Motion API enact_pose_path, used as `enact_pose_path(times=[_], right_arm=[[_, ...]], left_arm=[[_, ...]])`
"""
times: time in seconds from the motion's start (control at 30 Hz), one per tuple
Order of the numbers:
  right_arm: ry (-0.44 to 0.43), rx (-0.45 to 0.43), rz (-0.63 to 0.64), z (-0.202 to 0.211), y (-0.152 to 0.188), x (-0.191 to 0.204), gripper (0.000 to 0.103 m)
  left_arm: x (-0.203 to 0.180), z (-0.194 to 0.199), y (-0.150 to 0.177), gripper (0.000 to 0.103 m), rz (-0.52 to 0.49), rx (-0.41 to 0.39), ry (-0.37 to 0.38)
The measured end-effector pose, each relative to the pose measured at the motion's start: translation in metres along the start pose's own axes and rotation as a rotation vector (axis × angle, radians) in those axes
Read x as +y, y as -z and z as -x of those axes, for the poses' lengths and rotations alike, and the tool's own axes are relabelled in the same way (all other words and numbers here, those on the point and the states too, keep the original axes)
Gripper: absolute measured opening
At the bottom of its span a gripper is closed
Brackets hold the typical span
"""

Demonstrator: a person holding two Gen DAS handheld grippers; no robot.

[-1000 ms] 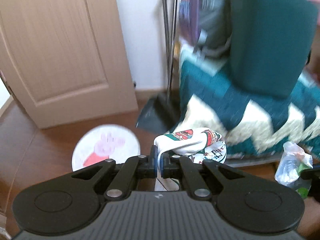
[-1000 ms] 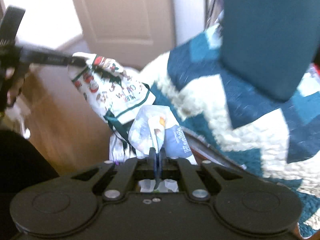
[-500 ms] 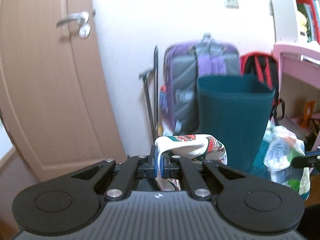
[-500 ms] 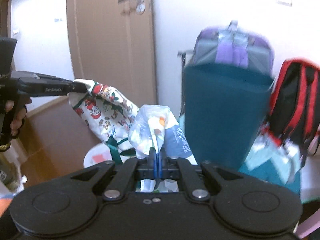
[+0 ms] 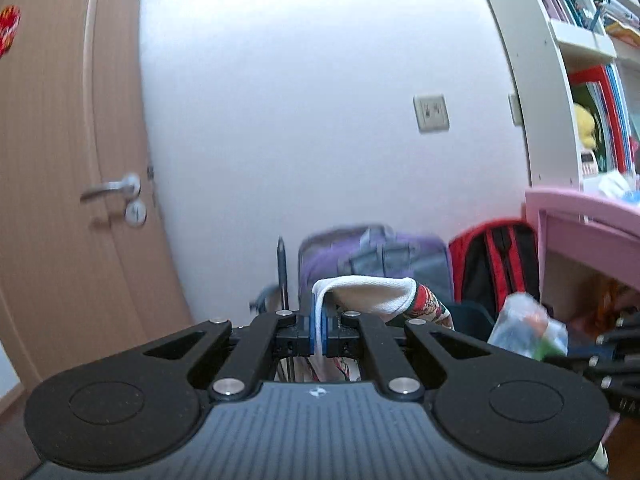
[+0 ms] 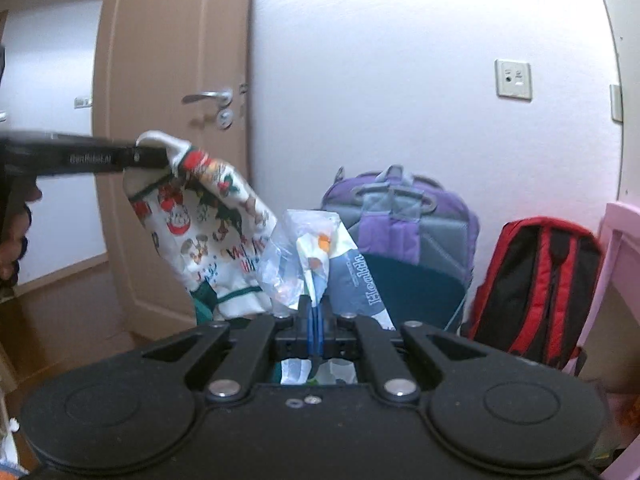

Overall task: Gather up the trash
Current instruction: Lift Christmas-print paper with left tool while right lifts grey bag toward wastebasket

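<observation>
My left gripper (image 5: pixel 319 330) is shut on the white edge of a cartoon-printed bag (image 5: pixel 370 290), which hangs from it in the air. The right wrist view shows the same printed bag (image 6: pixel 204 232) dangling from the left gripper's fingers (image 6: pixel 120 158) at the left. My right gripper (image 6: pixel 315 330) is shut on a clear plastic bag of trash (image 6: pixel 312 252) with blue lettering. In the left wrist view that plastic bag (image 5: pixel 528 328) appears at the lower right. A dark teal bin (image 6: pixel 416 288) stands behind and below both bags.
A purple-grey backpack (image 6: pixel 400 216) and a red-black backpack (image 6: pixel 536 284) lean against the white wall. A wooden door (image 6: pixel 172 120) with a metal handle stands at the left. A pink desk (image 5: pixel 588 220) and a white bookshelf (image 5: pixel 560 80) are at the right. A broom handle (image 5: pixel 283 276) stands by the wall.
Both grippers have risen with their bags and tilted up from the floor and blanket toward the wall. The teal bin has dropped low in both views.
</observation>
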State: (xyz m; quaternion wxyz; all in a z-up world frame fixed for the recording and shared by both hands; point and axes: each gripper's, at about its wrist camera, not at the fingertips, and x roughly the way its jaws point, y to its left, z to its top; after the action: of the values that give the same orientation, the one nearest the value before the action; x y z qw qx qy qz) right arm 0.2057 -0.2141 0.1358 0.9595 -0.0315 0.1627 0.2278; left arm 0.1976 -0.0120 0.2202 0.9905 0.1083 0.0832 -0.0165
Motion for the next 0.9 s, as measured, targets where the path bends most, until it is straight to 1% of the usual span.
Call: enact_pose_path(times=[0.2,0.3,0.4,0.57,0.77,0.9], right_arm=[[0.041,-0.035,-0.015,-0.012,-0.021,-0.021,0.003],[0.051,-0.044,-0.029,-0.022,-0.030,-0.033,0.003],[0.060,-0.048,-0.042,-0.033,-0.035,-0.043,0.003],[0.067,-0.025,-0.054,-0.059,-0.033,-0.056,0.003],[0.060,0.036,-0.065,-0.099,-0.019,-0.067,0.003],[0.059,0.088,-0.079,-0.125,-0.004,-0.073,0.003]], left_arm=[[-0.019,-0.026,-0.043,0.003,-0.026,-0.055,-0.009],[-0.025,-0.043,-0.054,0.003,-0.017,-0.068,0.000],[-0.029,-0.065,-0.057,0.003,-0.013,-0.064,0.012],[-0.036,-0.107,-0.045,0.003,-0.015,-0.024,0.031],[-0.047,-0.152,-0.014,0.003,-0.021,0.062,0.045],[-0.055,-0.182,0.012,0.003,-0.023,0.132,0.061]])
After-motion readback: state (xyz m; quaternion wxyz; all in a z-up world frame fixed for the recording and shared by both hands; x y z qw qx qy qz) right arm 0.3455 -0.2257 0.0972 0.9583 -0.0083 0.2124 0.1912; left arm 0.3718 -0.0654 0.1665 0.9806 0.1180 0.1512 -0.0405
